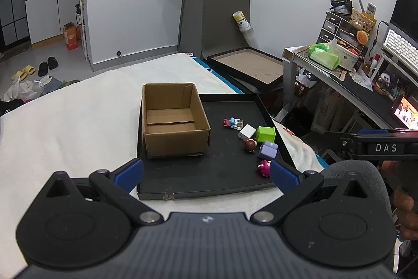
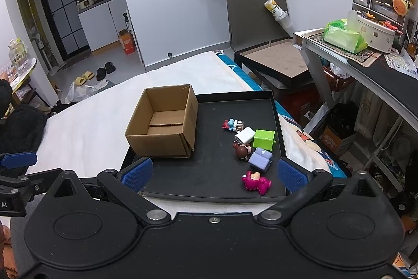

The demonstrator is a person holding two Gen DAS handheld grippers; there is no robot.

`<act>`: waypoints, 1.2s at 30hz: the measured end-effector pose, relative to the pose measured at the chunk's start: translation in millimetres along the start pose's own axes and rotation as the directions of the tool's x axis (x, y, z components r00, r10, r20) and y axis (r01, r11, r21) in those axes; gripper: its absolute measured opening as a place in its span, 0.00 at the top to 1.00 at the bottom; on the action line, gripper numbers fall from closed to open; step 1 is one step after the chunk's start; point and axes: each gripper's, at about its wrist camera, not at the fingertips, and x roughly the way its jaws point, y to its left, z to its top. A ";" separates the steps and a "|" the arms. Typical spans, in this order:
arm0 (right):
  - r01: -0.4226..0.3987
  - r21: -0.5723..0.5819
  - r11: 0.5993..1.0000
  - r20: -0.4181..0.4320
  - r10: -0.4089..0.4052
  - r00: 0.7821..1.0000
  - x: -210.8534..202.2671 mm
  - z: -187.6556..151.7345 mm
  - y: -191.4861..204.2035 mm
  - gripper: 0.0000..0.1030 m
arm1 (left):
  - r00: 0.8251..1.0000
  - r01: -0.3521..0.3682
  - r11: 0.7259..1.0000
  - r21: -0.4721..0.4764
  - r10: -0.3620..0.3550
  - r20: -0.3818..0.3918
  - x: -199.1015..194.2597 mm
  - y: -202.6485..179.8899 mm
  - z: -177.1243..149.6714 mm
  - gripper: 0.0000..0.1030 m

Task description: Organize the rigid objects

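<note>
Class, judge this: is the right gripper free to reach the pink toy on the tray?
Probably yes. The right gripper is open, and the pink toy lies just ahead, nearest the tray edge, nothing between.

Ahead of my right gripper (image 2: 213,171): bare black tray (image 2: 209,122) floor, open lane. Cardboard box (image 2: 163,122) blocks ahead-left. 6 small toys (image 2: 250,143) crowd ahead-right, near tray wall.

My left wrist camera looking forward and down from near the black tray (image 1: 230,98), just left of centre, my right wrist camera alongside it, slightly closer, both sharing tray, cardboard box (image 2: 163,122), bed and far wall.
</note>
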 end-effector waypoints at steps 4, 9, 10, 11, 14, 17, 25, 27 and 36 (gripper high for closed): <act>-0.001 0.001 1.000 -0.001 0.001 1.000 0.3 0.2 0.0 0.00 | 1.000 0.002 1.000 0.002 -0.002 -0.004 1.5 -0.4 0.7 0.01; 0.001 -0.004 1.000 -0.009 -0.001 1.000 2.9 -0.5 0.8 0.00 | 1.000 0.007 1.000 -0.002 -0.007 -0.006 5.1 0.1 3.3 0.01; 0.000 -0.003 1.000 -0.011 0.000 1.000 4.0 0.8 0.5 0.00 | 1.000 0.008 1.000 -0.002 -0.008 -0.007 6.2 -0.1 4.0 0.01; 0.001 -0.004 1.000 -0.011 -0.001 1.000 4.3 1.0 0.1 0.00 | 1.000 0.010 1.000 -0.002 -0.010 -0.009 7.4 -0.3 4.7 0.01; 0.005 -0.002 1.000 -0.012 -0.005 1.000 5.3 1.9 -1.1 0.00 | 1.000 0.016 1.000 0.002 -0.016 -0.013 10.2 -1.2 6.4 0.01; 0.009 0.003 1.000 -0.012 -0.009 1.000 6.4 3.7 -3.3 0.00 | 1.000 0.020 1.000 0.005 -0.020 -0.017 12.7 -1.1 7.4 0.01; 0.019 0.003 1.000 -0.024 -0.019 1.000 12.5 6.1 -5.2 0.00 | 0.999 0.024 1.000 0.009 -0.024 -0.025 20.2 -2.0 13.4 0.01; 0.020 0.004 1.000 -0.030 -0.020 0.999 14.8 6.2 -5.6 0.00 | 0.999 0.025 1.000 0.008 -0.025 -0.028 22.4 -1.6 13.3 0.01; 0.011 0.020 1.000 -0.072 -0.009 0.997 32.2 5.0 -13.6 0.00 | 0.999 0.004 1.000 -0.018 -0.005 -0.051 40.5 5.3 15.2 0.01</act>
